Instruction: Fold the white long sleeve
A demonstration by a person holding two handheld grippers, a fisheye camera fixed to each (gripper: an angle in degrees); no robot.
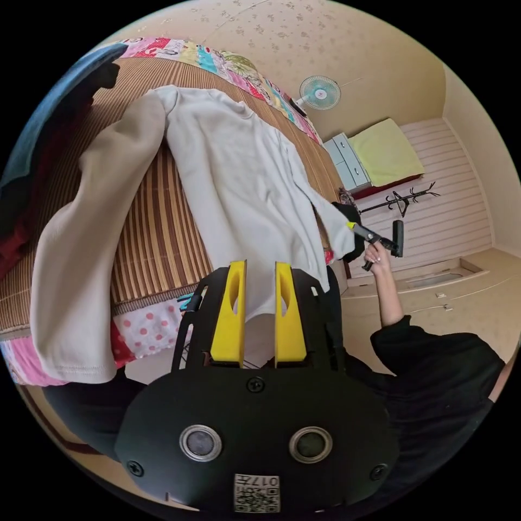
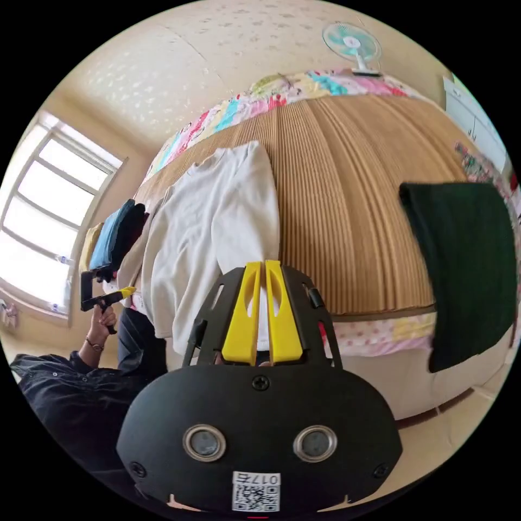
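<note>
- White long sleeve [image 1: 239, 184] spread over the striped bamboo mat [image 1: 157, 239] on the bed, body smooth with soft creases, hem hanging past the bed's edge.
- One sleeve [image 1: 81, 255] draped loose down the near side, cuff dangling by the pink dotted sheet [image 1: 146, 328].
- Left tongs [image 1: 259, 271] set a little apart, yellow jaws straddling the hem; grip on the cloth not clear enough to call.
- Right tongs [image 2: 259, 268] nearly pressed together, white cloth between the jaws at the shirt's lower edge, apparently pinched.
- Dark green folded garment [image 2: 467, 266] lying well apart on the mat, lapping over the bed's edge.
- Stack of folded clothes [image 2: 116, 236] at the far side, beside the window [image 2: 49, 217].
- Patchwork quilt [image 2: 282, 95] along the far edge, fan [image 2: 351, 43] above it.
- White drawers [image 1: 344, 160] topped with a yellow cloth [image 1: 382, 152], black coat stand [image 1: 404, 198] beside.
</note>
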